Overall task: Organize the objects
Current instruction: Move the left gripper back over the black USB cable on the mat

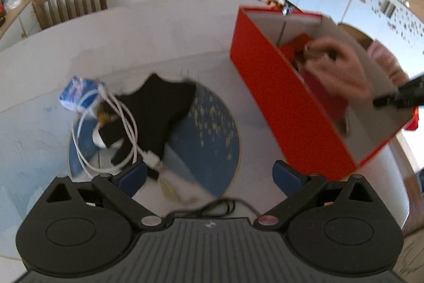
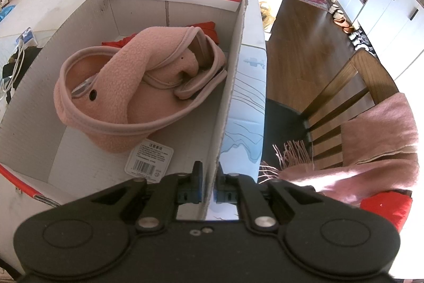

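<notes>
white tabletop (image 1: 159,39) holds it all. right gripper (image 2: 206,186) pinches the near wall of the red cardboard box (image 2: 230,86), steadying it. left gripper (image 1: 209,174), spread wide and empty, hangs over the black cloth (image 1: 161,108) and white coiled cable (image 1: 127,129) just ahead; next, probably drop onto one and close.

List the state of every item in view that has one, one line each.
Red cardboard box: open, no lid on.
Pink fleece pouch: inside the box, lying slumped.
White charging cable: coiled on the table, outside the box.
Left gripper: open, empty.
Right gripper: shut on the box wall.
</notes>
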Demonstrator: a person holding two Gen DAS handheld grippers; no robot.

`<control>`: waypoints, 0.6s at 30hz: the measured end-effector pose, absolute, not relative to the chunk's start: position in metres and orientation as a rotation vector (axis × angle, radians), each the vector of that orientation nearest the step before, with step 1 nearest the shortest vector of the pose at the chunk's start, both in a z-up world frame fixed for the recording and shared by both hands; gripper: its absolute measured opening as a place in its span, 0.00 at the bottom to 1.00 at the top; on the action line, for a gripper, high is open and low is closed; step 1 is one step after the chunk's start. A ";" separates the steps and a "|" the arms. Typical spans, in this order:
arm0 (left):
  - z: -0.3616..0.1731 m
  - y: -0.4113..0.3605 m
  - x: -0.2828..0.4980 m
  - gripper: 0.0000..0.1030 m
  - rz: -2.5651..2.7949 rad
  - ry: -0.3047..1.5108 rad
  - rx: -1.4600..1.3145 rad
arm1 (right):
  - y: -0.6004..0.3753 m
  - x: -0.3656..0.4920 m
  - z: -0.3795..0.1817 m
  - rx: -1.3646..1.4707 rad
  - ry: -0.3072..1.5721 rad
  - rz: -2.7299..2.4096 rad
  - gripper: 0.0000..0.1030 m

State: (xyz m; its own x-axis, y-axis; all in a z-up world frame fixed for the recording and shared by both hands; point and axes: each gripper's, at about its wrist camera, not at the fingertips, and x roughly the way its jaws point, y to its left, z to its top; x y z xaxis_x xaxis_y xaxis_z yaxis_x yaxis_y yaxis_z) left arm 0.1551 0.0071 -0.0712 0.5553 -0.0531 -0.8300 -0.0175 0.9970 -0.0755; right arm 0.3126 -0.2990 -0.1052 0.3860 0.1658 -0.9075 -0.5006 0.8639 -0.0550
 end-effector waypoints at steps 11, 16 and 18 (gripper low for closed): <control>-0.122 0.016 0.137 0.99 -0.051 1.085 0.016 | -0.295 0.309 -0.106 -0.364 1.106 0.425 0.07; -0.130 0.013 0.136 0.98 -0.072 1.088 0.098 | -0.293 0.310 -0.106 -0.368 1.106 0.421 0.07; -0.131 0.009 0.136 0.96 -0.085 1.085 0.133 | -0.293 0.310 -0.106 -0.369 1.106 0.420 0.07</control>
